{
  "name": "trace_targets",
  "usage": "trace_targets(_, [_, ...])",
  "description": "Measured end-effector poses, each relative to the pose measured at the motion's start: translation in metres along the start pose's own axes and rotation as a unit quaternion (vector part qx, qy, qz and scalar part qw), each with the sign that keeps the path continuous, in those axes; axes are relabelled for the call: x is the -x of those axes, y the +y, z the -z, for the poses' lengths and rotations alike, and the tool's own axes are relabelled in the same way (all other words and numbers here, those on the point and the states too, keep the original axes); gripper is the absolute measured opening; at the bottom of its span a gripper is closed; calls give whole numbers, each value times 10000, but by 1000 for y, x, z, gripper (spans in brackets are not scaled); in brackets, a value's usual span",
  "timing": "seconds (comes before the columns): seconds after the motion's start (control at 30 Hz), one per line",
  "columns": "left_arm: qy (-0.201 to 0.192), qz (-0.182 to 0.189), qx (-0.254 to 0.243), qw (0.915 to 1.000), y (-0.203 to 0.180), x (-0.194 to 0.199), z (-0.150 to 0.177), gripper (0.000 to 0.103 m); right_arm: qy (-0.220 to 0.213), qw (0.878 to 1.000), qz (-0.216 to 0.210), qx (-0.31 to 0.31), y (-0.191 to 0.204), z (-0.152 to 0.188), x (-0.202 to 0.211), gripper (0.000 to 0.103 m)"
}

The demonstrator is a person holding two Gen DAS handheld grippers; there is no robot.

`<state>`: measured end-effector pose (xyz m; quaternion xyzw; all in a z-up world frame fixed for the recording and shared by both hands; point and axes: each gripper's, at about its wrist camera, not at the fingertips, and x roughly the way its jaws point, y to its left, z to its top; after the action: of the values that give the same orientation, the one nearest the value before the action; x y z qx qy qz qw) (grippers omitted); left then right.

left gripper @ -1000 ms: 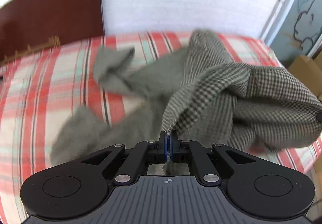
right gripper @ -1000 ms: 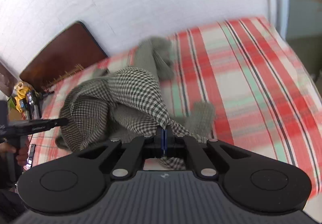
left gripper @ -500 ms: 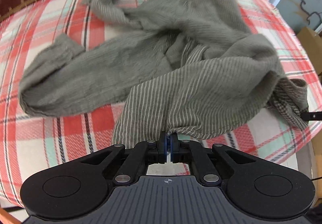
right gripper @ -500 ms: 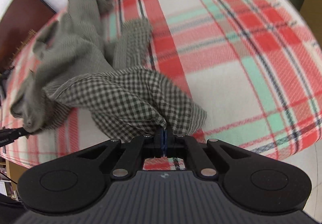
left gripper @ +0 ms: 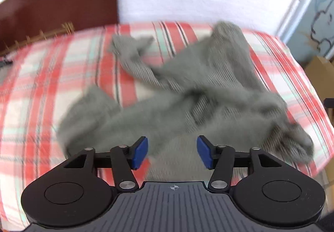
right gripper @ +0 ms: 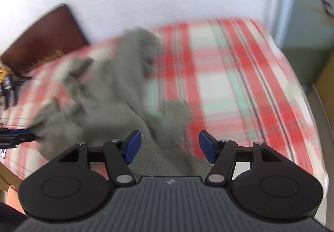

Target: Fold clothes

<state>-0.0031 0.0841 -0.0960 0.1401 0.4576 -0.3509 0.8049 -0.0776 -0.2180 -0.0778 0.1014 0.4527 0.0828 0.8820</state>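
- Grey-green garment now lies crumpled on the plaid bed, dropped from your grip.
- Left tool and right tool: jaws opening, holding nothing; folding awaits a fresh grasp.

Bright, even daylight fills both views. Motion blur smears the crumpled grey-green garment and the red plaid bedsheet beneath it; fisheye distortion bends the sheet's edges.
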Motion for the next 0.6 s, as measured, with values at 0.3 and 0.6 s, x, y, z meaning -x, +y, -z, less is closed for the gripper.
trace_targets(0.3, [83,-97,-344,9993,8,-67,-48,70,282,9891,-948,1094,111,-81,-97,64])
trace_targets(0.6, [393,172,-568,9975,29,-119,-57,70,1070,9781,-864,1565,169,-122,-205,64])
